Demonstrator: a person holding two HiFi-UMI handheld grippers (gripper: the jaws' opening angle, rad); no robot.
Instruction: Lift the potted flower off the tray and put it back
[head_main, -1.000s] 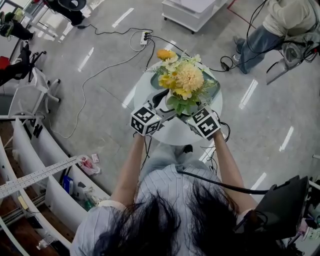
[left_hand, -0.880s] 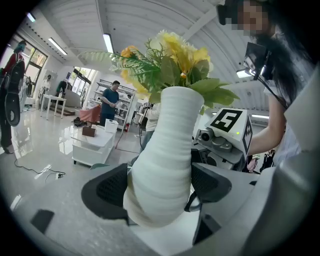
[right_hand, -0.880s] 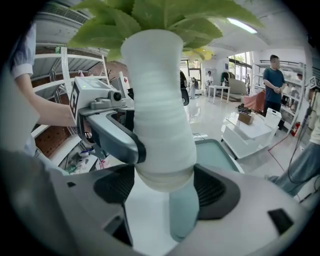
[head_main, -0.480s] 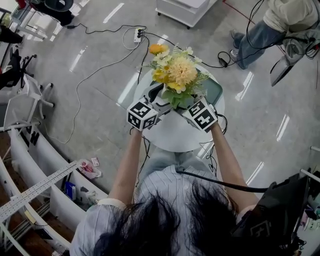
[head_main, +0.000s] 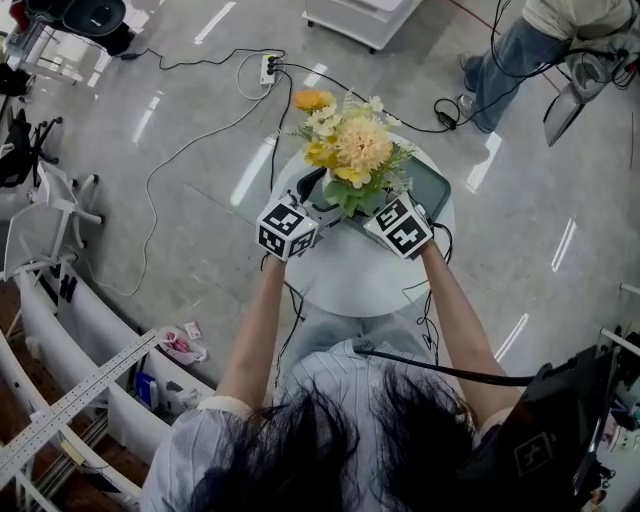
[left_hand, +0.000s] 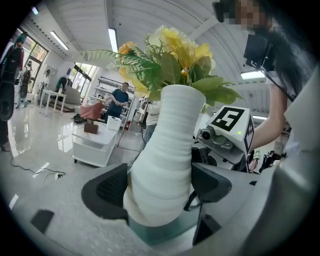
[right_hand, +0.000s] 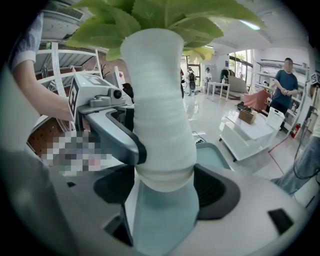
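Observation:
The potted flower (head_main: 352, 152), yellow and cream blooms in a white ribbed vase (left_hand: 165, 160), hangs just above the teal tray (head_main: 432, 186) on the round white table (head_main: 350, 285). My left gripper (head_main: 318, 202) holds the vase from the left and my right gripper (head_main: 372, 207) from the right. In the left gripper view both dark pads of the left gripper (left_hand: 160, 186) press the vase's lower part, with the tray (left_hand: 160, 234) below its base. In the right gripper view the right gripper (right_hand: 165, 187) clamps the vase (right_hand: 162, 130) over the tray (right_hand: 162, 220).
A seated person (head_main: 520, 45) is at the far right, with cables and a power strip (head_main: 268, 68) on the floor behind the table. A white cabinet (head_main: 360, 12) stands beyond. A curved white bench (head_main: 60, 330) runs along the left.
Both grippers have risen a little with the vase between them, and the pot's base has come up off the tray. The head camera has drifted slightly.

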